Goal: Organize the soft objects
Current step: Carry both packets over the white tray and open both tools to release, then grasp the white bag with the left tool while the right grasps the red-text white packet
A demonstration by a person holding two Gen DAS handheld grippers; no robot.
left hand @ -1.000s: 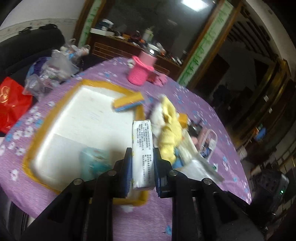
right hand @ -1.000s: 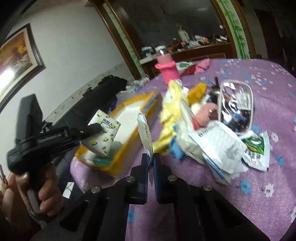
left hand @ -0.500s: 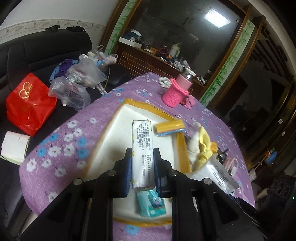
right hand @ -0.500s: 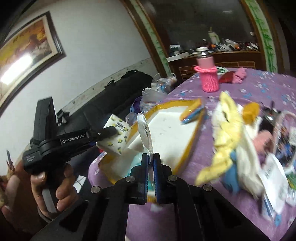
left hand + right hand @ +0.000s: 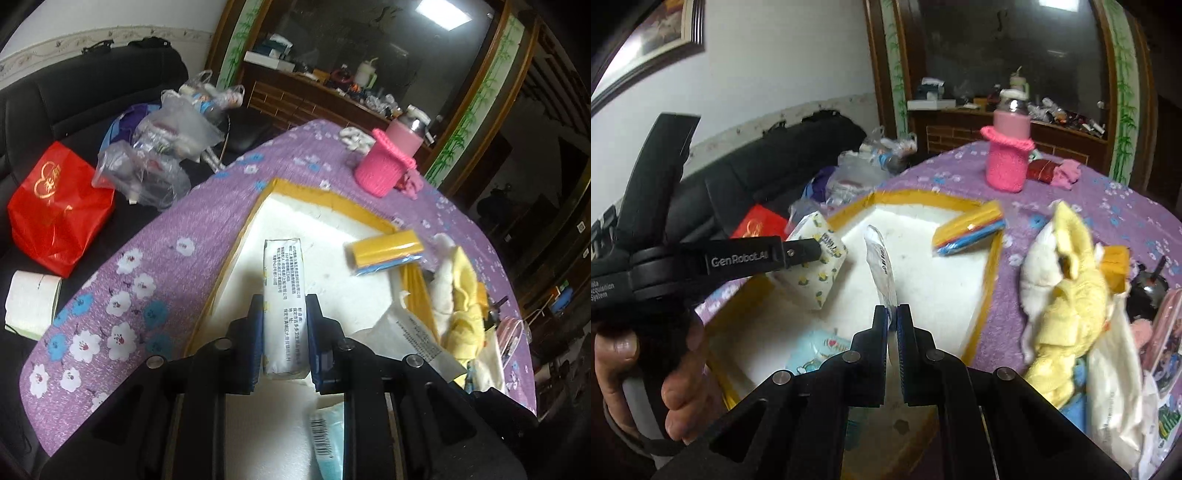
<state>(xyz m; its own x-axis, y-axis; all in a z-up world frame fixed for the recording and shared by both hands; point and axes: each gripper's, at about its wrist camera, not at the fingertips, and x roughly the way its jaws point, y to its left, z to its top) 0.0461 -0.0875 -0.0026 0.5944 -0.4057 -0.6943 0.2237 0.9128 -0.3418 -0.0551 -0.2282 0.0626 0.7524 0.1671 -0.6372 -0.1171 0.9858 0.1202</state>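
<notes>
My left gripper point(image 5: 283, 325) is shut on a white tissue pack point(image 5: 283, 291) with black print, held over the left side of the white tray point(image 5: 332, 206) with a yellow rim. The right wrist view shows the same pack point(image 5: 816, 273), lemon-patterned, in the left gripper point(image 5: 816, 248). My right gripper point(image 5: 893, 314) is shut on the thin edge of a flat white plastic packet point(image 5: 881, 266), held above the tray point(image 5: 986, 295). A light blue tissue pack point(image 5: 816, 350) lies in the tray's near end. A yellow and blue cloth roll point(image 5: 384, 254) rests on the tray's right rim.
A pile of yellow and white soft cloths point(image 5: 1067, 288) and packets point(image 5: 1115, 398) lies on the purple flowered tablecloth point(image 5: 147, 280) right of the tray. A pink knitted bottle point(image 5: 1008, 155) stands at the back. A black sofa holds a red bag point(image 5: 55, 206) and plastic bags point(image 5: 159, 155).
Both grippers have moved left from the cloth pile to over the tray, each still holding its packet. The left one now hangs lower over the tray's left side.
</notes>
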